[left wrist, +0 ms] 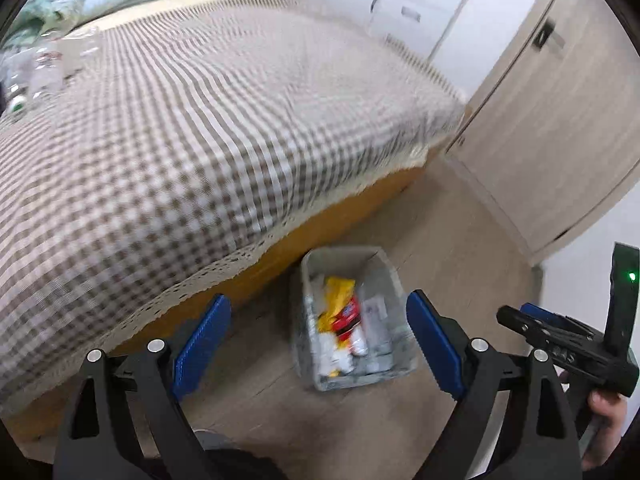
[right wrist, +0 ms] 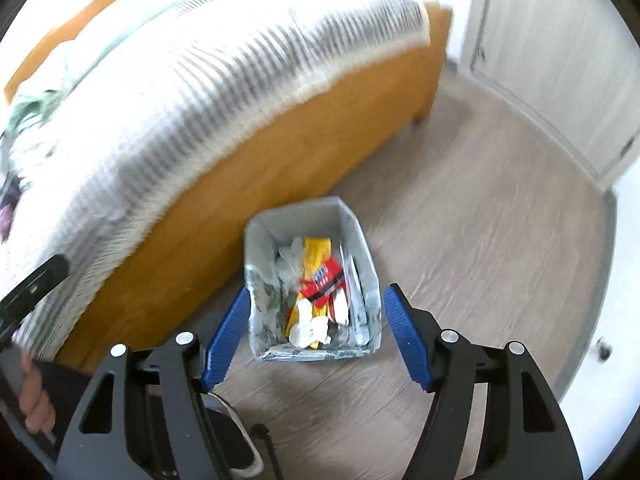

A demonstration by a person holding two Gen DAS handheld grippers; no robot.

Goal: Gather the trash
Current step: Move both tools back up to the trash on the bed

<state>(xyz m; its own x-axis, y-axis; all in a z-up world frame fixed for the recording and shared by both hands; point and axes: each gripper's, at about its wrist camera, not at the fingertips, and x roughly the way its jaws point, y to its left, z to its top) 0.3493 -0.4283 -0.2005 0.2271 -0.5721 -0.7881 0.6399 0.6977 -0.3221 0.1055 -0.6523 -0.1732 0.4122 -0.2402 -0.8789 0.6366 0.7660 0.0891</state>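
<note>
Both grippers' jaws wide, empty, over the trash bin.
Right gripper (right wrist: 316, 336) and left gripper (left wrist: 318, 346) hang above grey bin (right wrist: 352, 224) on the floor (right wrist: 480, 240), just beside the bed's (left wrist: 200, 120) wooden side near its foot corner; yellow-red wrapper (right wrist: 320, 276) and white scraps inside.

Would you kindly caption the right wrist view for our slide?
Open right tool above a grey bin of wrappers beside the bed.
</note>
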